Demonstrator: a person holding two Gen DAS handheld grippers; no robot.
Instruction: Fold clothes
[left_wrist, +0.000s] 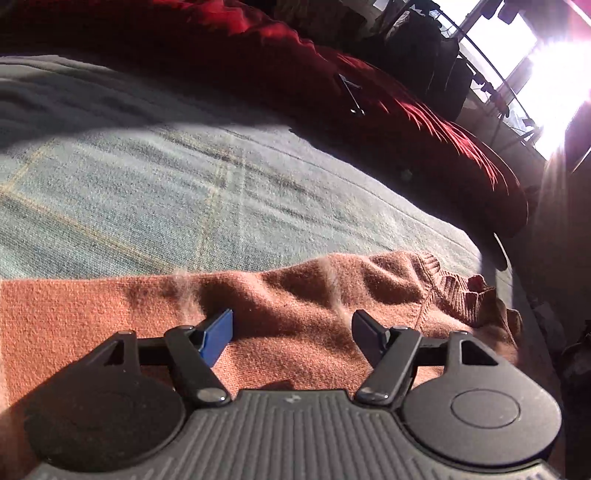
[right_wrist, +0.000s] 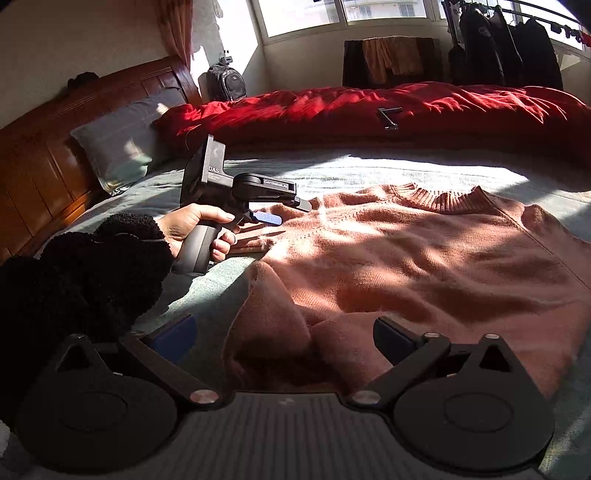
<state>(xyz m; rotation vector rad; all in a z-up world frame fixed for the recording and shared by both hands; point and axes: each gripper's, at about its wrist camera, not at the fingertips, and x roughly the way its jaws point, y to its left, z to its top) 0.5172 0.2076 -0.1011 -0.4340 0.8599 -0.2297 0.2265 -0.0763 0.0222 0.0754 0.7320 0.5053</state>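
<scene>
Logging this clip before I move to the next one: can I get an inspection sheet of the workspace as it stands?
Surface: bed with a grey-green blanket, partly sunlit.
Job's things: pink sweater lying flat, collar toward the window, one sleeve bunched at the near edge.
Clutter: red duvet along the far side with a small dark metal item on it; grey pillow by the headboard.
Grippers: left gripper open, low over the sweater's shoulder; right gripper open, at the bunched sleeve.
Cables: nothing seen.
Surroundings: wooden headboard, backpack, dark coats on a rack, bright windows.
</scene>
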